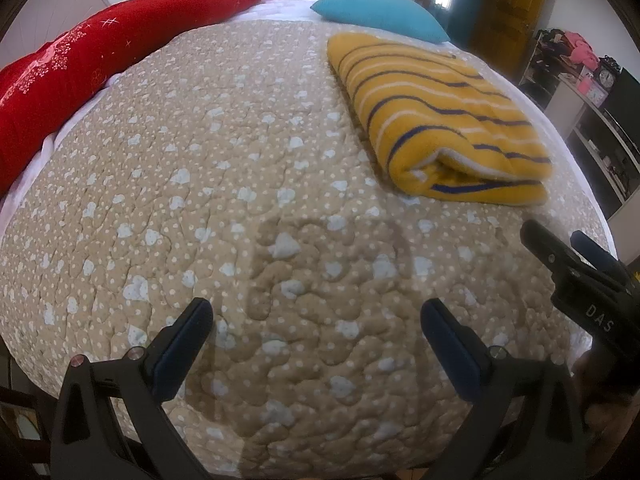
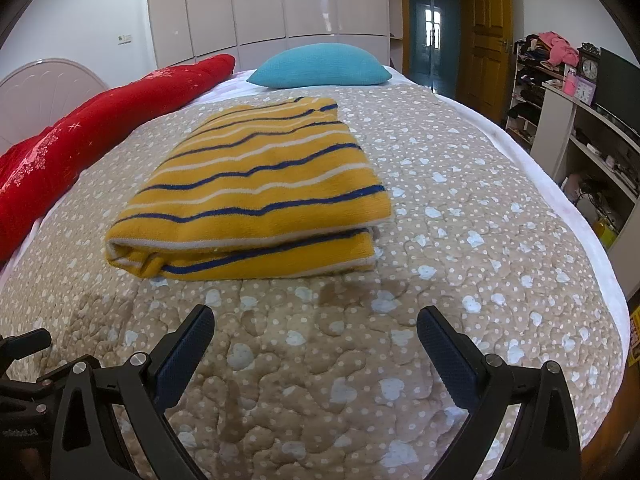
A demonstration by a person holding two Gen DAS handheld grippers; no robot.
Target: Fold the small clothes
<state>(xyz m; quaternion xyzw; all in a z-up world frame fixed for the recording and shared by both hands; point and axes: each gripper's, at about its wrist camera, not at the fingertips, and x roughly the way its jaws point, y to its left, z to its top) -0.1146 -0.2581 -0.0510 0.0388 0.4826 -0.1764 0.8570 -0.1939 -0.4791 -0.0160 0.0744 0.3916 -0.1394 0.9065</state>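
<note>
Striped yellow garment (image 2: 256,192) lies folded on the quilt (image 2: 460,240), long axis running away; dead ahead of right gripper (image 2: 316,344), up-right of left gripper (image 1: 316,336); both spread wide, empty; right probably nearer.

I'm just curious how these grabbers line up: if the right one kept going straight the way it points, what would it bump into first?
Probably the folded yellow striped garment, its near folded edge. The right gripper is open, with only bare quilt between. Depth is unclear, so if angled downward it could touch the quilt first.
</note>
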